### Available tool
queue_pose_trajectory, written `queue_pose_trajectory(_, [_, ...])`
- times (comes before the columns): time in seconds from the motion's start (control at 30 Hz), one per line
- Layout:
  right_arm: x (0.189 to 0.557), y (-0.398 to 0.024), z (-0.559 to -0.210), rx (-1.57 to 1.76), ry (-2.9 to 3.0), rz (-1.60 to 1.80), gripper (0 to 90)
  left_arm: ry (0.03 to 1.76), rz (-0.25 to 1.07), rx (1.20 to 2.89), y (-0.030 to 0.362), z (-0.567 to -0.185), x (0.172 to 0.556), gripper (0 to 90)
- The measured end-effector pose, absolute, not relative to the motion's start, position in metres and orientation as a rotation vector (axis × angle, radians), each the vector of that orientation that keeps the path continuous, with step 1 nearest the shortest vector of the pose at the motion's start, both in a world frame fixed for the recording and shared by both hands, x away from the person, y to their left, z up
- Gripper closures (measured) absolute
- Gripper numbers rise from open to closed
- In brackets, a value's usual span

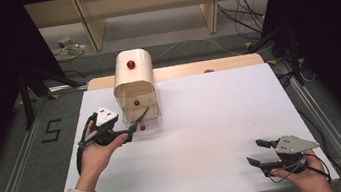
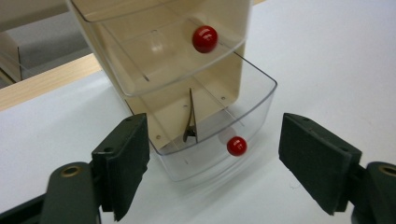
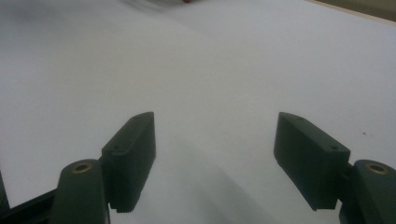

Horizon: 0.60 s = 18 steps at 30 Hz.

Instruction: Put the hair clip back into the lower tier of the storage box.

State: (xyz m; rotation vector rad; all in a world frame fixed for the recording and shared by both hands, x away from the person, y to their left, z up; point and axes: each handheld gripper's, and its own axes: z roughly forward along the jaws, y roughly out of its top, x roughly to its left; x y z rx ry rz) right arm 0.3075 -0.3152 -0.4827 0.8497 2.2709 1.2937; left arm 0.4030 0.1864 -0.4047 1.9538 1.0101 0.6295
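Observation:
A cream drawer cabinet [image 1: 133, 81] [image 2: 233, 56] stands at the back left of the white table [image 1: 212, 120]. Its clear bottom drawer [image 2: 243, 107] is pulled out, with a red knob [image 2: 236, 146] [image 1: 142, 127] on the front. A dark hair clip [image 2: 190, 121] lies inside it. The drawer above [image 2: 154, 60] also stands partly out, with its own red knob [image 2: 205, 38]. My left gripper [image 1: 140, 119] [image 2: 215, 163] is open, its jaws on either side of the bottom drawer's front without touching it. My right gripper [image 1: 254, 151] [image 3: 215, 163] is open and empty near the front right corner.
A third red knob [image 1: 130, 64] sits on the cabinet's top part. A wooden board edge [image 1: 204, 66] runs behind the white sheet. Wooden shelf frames [image 1: 146, 8] and cables [image 1: 248, 14] lie beyond the table. A "5" mark [image 1: 51, 130] is on the floor at left.

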Motion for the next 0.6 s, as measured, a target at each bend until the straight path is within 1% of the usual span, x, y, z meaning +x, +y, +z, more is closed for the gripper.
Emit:
queue_pose_trajectory(0.37, [0.307,-0.315,-0.483,0.849,2.276,1.295,30.3,0.863,0.554,1.949,0.179,-0.431,0.368,23.2])
queue_pose_trajectory(0.6, [0.307,-0.315,-0.483,0.852,2.276,1.289,30.3,0.828,0.521,1.957,0.181,-0.452,0.338,22.8])
